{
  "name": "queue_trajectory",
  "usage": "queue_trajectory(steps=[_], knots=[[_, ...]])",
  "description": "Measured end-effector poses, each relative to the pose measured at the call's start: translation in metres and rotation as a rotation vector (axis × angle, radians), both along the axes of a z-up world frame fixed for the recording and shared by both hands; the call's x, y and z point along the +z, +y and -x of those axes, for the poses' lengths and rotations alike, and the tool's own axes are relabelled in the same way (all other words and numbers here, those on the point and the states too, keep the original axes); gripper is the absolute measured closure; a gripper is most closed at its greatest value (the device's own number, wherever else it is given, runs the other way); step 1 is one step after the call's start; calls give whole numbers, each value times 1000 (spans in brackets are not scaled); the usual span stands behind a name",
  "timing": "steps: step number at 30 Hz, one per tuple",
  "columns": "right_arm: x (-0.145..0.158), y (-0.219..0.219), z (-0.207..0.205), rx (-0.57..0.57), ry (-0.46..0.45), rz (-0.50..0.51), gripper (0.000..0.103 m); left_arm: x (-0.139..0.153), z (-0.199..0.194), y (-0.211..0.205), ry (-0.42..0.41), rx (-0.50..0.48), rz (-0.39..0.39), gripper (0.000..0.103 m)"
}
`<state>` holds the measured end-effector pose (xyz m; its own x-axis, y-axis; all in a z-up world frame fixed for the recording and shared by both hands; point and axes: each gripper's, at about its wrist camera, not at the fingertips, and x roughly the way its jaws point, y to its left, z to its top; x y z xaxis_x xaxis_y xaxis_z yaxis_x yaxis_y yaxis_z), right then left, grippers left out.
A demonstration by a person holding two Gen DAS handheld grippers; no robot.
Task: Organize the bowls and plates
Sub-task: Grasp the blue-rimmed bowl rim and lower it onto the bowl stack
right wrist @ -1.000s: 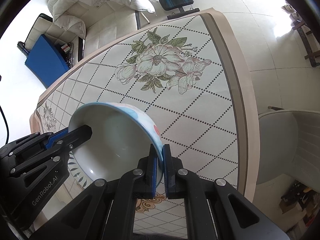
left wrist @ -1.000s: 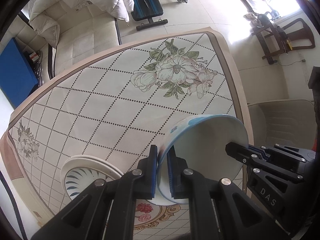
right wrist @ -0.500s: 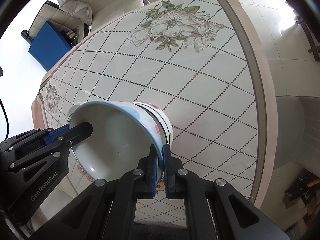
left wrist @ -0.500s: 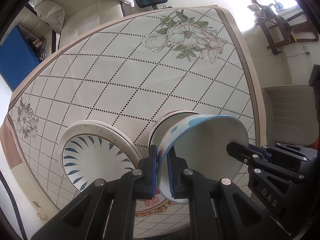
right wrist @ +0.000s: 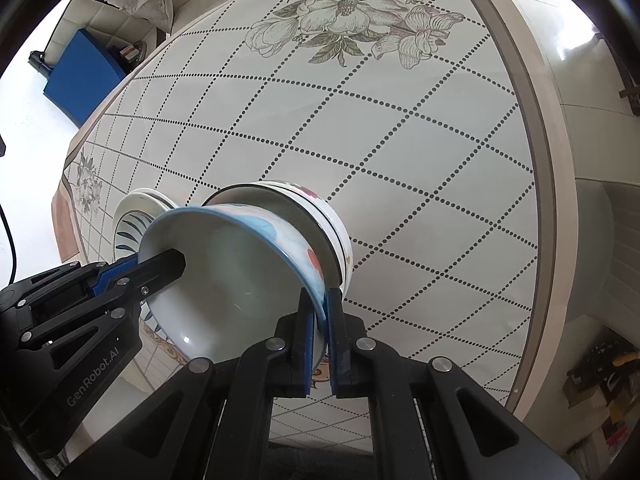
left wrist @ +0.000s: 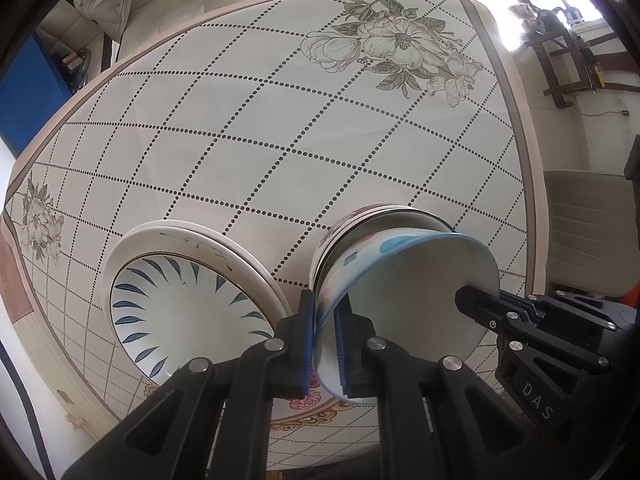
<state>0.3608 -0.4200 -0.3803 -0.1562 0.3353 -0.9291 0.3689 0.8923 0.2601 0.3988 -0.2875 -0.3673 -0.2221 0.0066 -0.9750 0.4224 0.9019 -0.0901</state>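
Both grippers hold one white bowl with blue and red flower prints, one on each side of its rim. My left gripper is shut on the left rim. My right gripper is shut on the right rim of the bowl. The bowl sits tilted in the mouth of a stack of flowered bowls on the table, and the stack also shows in the right wrist view. A stack of white plates with blue leaf marks lies just left of the bowls.
The table has a dotted diamond cloth with flower prints; its near edge is just below the grippers. A beige chair stands at the right edge. A sofa and a blue box lie beyond the far side.
Both grippers have carried the bowl down and toward the near side of the table. The bowl stack and plate stack have come into view, and the bowl now rests in the stack's mouth.
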Motion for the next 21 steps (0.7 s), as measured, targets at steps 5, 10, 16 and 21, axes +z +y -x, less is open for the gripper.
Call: queue_trajectory(steps=[5, 10, 16, 21], knots=[[-4, -1, -2, -4, 20, 1, 96, -4, -1, -1, 13, 1, -5, 96], [-9, -2, -6, -9, 45, 2, 95, -11, 2, -4, 34, 1, -15, 95], [-14, -5, -13, -10, 80, -6, 95, -19, 0, -2, 61, 15, -30, 95], [-17, -6, -17, -12, 100, -18, 94, -20, -1, -2, 68, 25, -26, 95]])
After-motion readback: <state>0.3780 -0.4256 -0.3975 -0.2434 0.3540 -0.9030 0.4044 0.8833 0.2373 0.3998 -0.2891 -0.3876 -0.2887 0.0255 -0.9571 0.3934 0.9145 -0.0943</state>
